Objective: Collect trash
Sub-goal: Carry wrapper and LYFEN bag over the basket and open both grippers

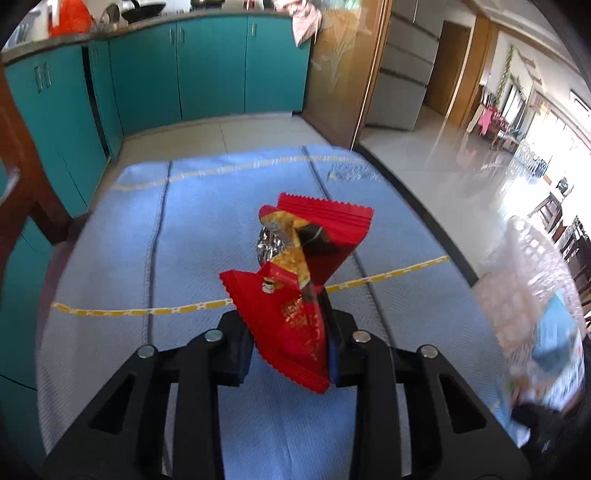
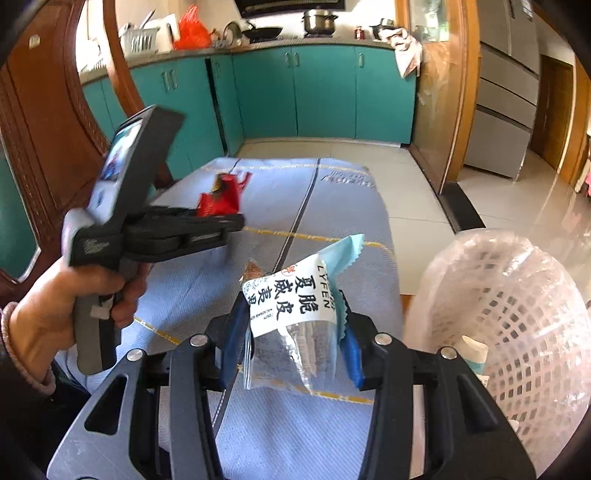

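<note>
My left gripper [image 1: 291, 347] is shut on a red snack wrapper [image 1: 306, 288] with foil showing inside, held above the blue mat [image 1: 184, 236]. In the right wrist view the left gripper [image 2: 236, 218] shows at the left, held by a hand, with the red wrapper [image 2: 221, 197] at its tip. My right gripper [image 2: 291, 339] is shut on a white and light-blue snack wrapper [image 2: 295, 306] printed with black characters, lifted above the mat [image 2: 332, 206]. A white lattice trash basket [image 2: 517, 314] lined with clear plastic stands at the right and holds some trash; it also shows blurred in the left wrist view [image 1: 535, 302].
Teal kitchen cabinets [image 2: 317, 92] line the back wall under a counter with pots and an orange bag [image 2: 190, 31]. A carved wooden chair [image 2: 40, 122] stands at the left. A glossy tiled floor [image 1: 461, 155] opens to the right past a wooden door frame [image 1: 369, 74].
</note>
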{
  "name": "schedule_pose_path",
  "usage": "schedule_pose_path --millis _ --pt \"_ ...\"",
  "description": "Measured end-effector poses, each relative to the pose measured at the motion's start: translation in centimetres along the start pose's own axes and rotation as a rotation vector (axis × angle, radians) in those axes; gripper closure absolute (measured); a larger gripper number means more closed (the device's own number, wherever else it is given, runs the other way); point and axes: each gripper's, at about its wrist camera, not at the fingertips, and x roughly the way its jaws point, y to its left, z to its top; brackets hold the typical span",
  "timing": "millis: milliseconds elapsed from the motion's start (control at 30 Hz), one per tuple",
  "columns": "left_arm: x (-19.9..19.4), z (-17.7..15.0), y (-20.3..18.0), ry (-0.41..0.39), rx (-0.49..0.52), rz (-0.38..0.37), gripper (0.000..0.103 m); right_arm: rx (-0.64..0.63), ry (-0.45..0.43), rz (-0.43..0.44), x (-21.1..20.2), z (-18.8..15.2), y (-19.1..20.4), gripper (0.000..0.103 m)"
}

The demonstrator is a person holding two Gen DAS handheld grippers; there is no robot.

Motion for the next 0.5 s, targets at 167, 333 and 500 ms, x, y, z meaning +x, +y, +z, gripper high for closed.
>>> schedule_pose_path --millis 167,333,500 --pt "-5.2 -0.3 -3.0 -0.099 0.041 -0.052 0.071 0.083 -0.097 -0.034 -5.0 0.0 -4.0 0.058" --pt "-7.4 -0.6 -9.7 -0.106 0.147 -0.167 0.071 0.149 -0.133 -0.154 -9.0 -1.8 -9.4 0.057" --pt "-6.6 -0.7 -17.7 -0.058 0.228 -0.328 0.07 0.239 -0.112 -0.229 -10.4 -4.1 -15.2 0.057"
